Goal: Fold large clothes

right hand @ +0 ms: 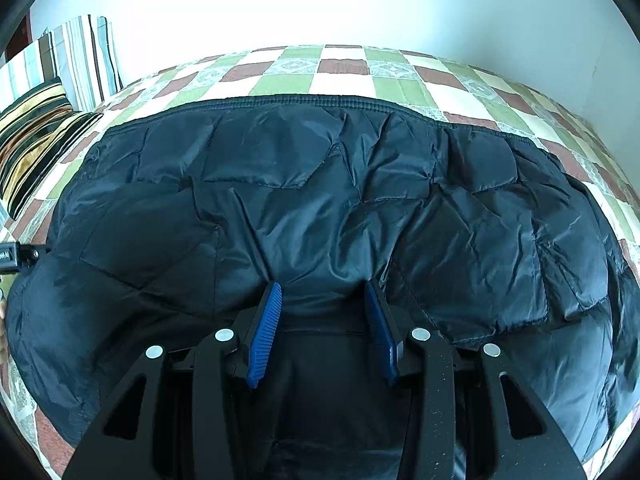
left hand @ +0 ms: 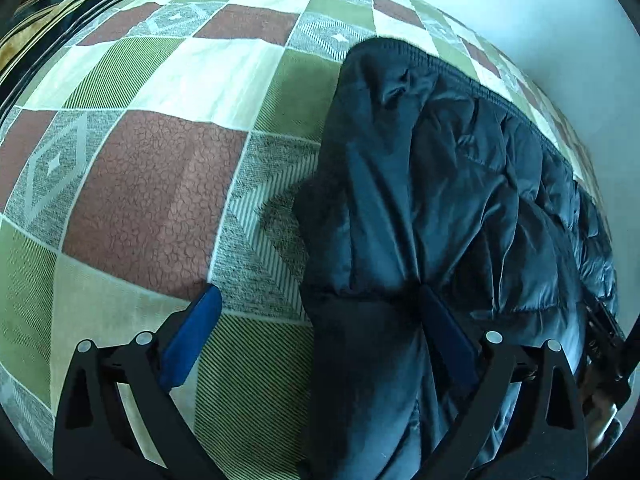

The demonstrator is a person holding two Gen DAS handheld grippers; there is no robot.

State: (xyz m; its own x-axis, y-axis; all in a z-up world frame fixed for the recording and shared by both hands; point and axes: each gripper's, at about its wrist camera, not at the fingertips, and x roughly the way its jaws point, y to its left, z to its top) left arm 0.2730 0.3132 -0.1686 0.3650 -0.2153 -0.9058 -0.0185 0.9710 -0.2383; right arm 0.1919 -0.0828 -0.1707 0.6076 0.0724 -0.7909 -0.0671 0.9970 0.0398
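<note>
At the bottom of the left wrist view, the left gripper (left hand: pixel 320 320) stands wide apart over the jacket's (left hand: pixel 440 200) dark edge, holding nothing. At the bottom of the right wrist view, the right gripper (right hand: pixel 322 320) pinches a bunch of jacket (right hand: pixel 320 200) cloth. The puffy jacket fills the middle, spread on the checked bed cover (right hand: pixel 340 76). A fold looks under way. Next, the left one likely needs to close on the edge.
</note>
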